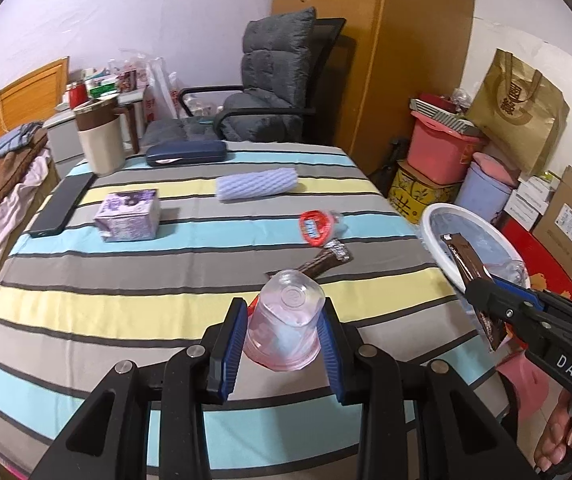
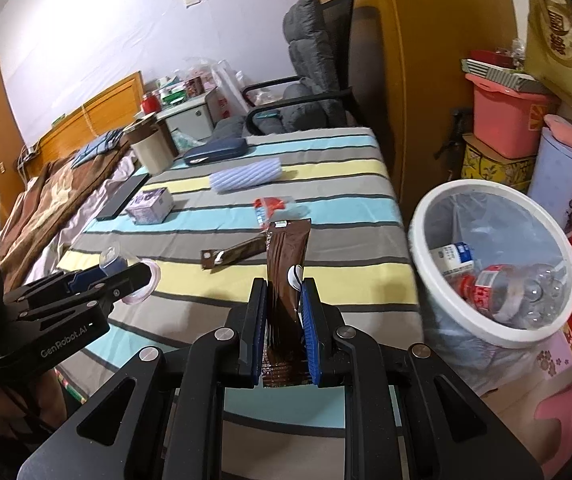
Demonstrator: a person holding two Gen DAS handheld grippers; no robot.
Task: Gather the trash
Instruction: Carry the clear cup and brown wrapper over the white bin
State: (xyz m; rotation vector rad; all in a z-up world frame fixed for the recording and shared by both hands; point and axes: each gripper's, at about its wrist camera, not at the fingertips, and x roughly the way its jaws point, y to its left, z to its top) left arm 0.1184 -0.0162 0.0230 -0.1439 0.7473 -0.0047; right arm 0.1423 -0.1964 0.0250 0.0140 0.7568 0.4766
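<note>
Trash in both tools: clear plastic cup (image 1: pixel 286 320) and brown wrapper (image 2: pixel 286 276).
Left tool (image 1: pixel 283 344) squeezes the light, crushable cup's sides; right tool (image 2: pixel 283 320), nearly closed, pinches the thin, floppy wrapper's lower end.

You see a clear, smooth plastic cup (image 1: pixel 286 320), a glossy brown foil wrapper (image 2: pixel 286 276), a matt striped cloth (image 1: pixel 165 280), and a smooth white plastic bin (image 2: pixel 418 240).

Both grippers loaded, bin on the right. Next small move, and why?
Probably swing the right gripper rightward over the white bin before releasing: its fingers clamp the brown wrapper, which sits above the striped table, not the bin. The left gripper with the clear cup can follow.
</note>
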